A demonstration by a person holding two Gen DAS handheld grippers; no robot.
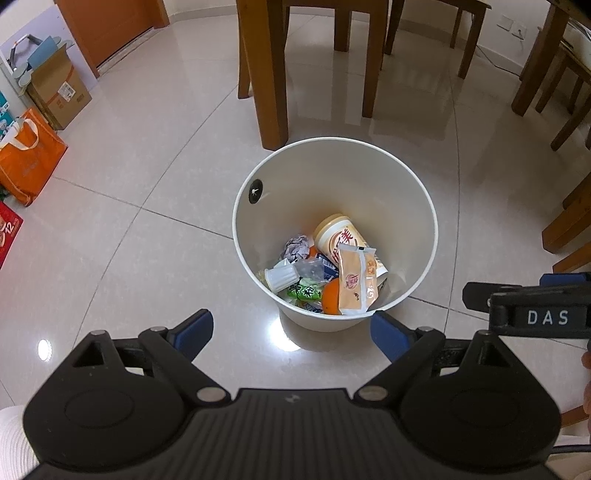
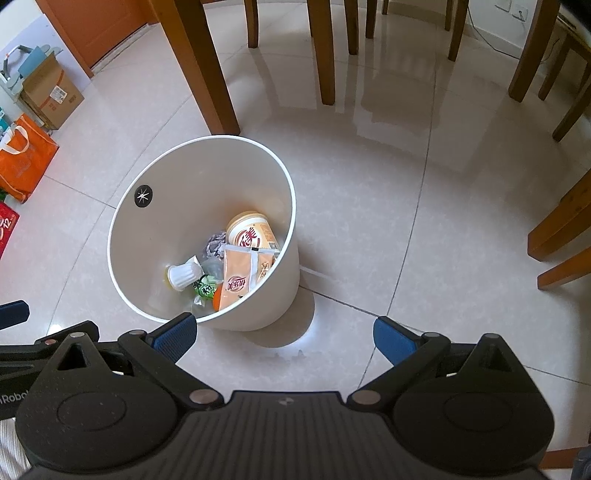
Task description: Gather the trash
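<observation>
Glossy cream floor tiles (image 1: 155,206) with thin dark grout lines fill the room, and everything else sits around their edges. Wooden chair legs (image 1: 271,85) stand on the tiles at the far side, mirrored in the shine, with more wooden furniture legs (image 2: 565,221) off to the right. At the left edge an orange tote bag (image 1: 27,155) with white handles rests on the floor; just behind it stands a brown cardboard box (image 1: 59,88) — taped and labelled — and beyond that an orange-brown wooden door (image 1: 110,29). A wall socket (image 2: 515,11) shows far right.
</observation>
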